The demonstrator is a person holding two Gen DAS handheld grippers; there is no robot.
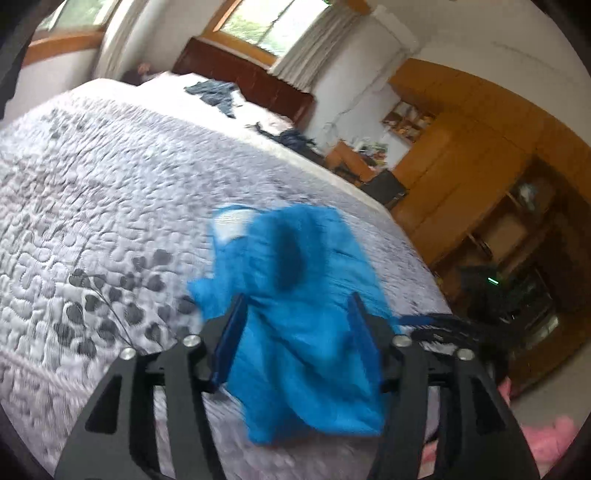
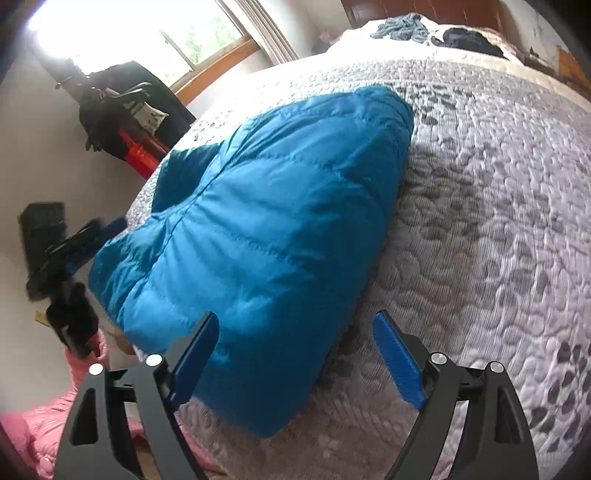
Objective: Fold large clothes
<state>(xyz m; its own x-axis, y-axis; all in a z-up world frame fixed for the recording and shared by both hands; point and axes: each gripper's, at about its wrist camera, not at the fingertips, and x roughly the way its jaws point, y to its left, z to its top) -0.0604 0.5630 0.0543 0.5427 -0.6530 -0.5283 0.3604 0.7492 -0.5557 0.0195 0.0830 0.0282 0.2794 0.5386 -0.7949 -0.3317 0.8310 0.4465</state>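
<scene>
A bright blue puffer jacket [image 2: 258,229] lies folded into a thick bundle near the bed's left edge. My right gripper [image 2: 295,319] is open, its blue fingers standing on either side of the jacket's near corner, just above it. In the left wrist view the jacket [image 1: 295,302] is blurred by motion. My left gripper [image 1: 297,301] is open over it, the cloth showing between the wide-spread fingers. The left gripper [image 2: 88,240] also appears at the jacket's far left side in the right wrist view. A dark blurred shape [image 1: 439,321] at the bed's edge looks like the right gripper.
The bed carries a grey quilt [image 2: 480,221] with a leaf pattern. Bluish clothes [image 2: 402,26] and dark clothes [image 2: 469,40] lie near the headboard. A pink garment [image 2: 44,417] lies on the floor beside the bed. Wooden cupboards [image 1: 461,147] stand beyond the bed.
</scene>
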